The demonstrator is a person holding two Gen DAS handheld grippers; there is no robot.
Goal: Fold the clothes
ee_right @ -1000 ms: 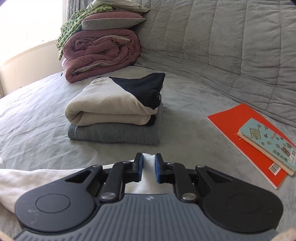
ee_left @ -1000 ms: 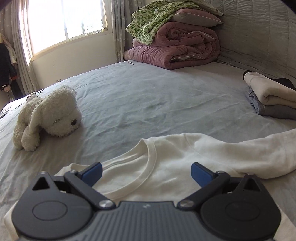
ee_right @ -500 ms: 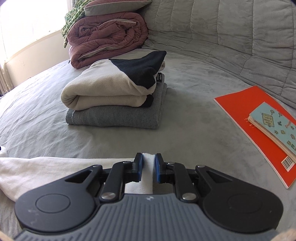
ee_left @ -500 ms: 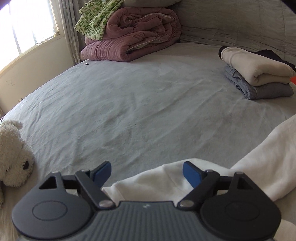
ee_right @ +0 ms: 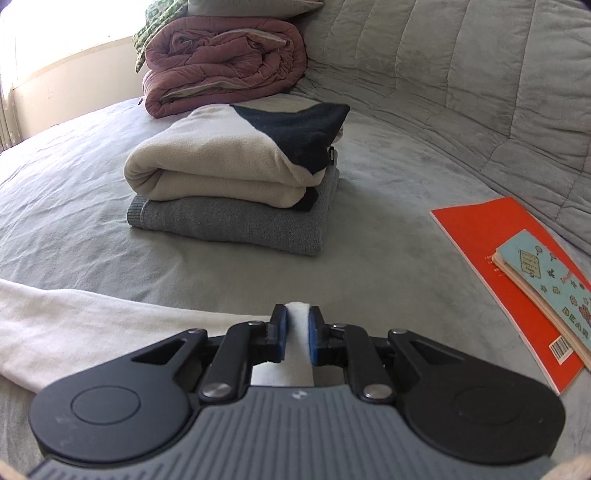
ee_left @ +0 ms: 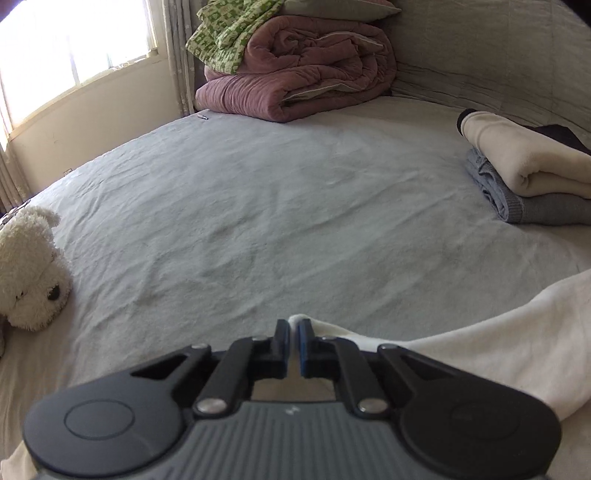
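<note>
Shirt [ee_left: 480,350], cream and soft-looking, is pinched at both ends right now. My left claw [ee_left: 293,328] has its blue pads squeezed nearly together on a thin folded edge, just a little nub of fabric poking out past the tips, and the rest of it drapes off to the right in a thick fleecy band. My right claw [ee_right: 298,325] is clamped on a chunkier wad of the same shirt [ee_right: 92,325], the white fold filling the gap between the pads, with a sleeve-like strip trailing left across the bed [ee_right: 369,258].

Further out, the bed is covered in a grey, lightly wrinkled sheet. Ahead of the right claw is a neat stack [ee_right: 236,177]: a ribbed grey knit at the bottom, a puffy cream fleece with a dark navy panel folded on top. To the right lies a flat orange book [ee_right: 491,251] with a small pale-blue notebook [ee_right: 546,291] on it. Way back there's a rolled mauve quilt [ee_left: 303,70] with a green patterned cloth [ee_left: 225,33] over it, against a quilted grey headboard. Off to the left of my left claw sits a fluffy white plush dog [ee_left: 29,273].
</note>
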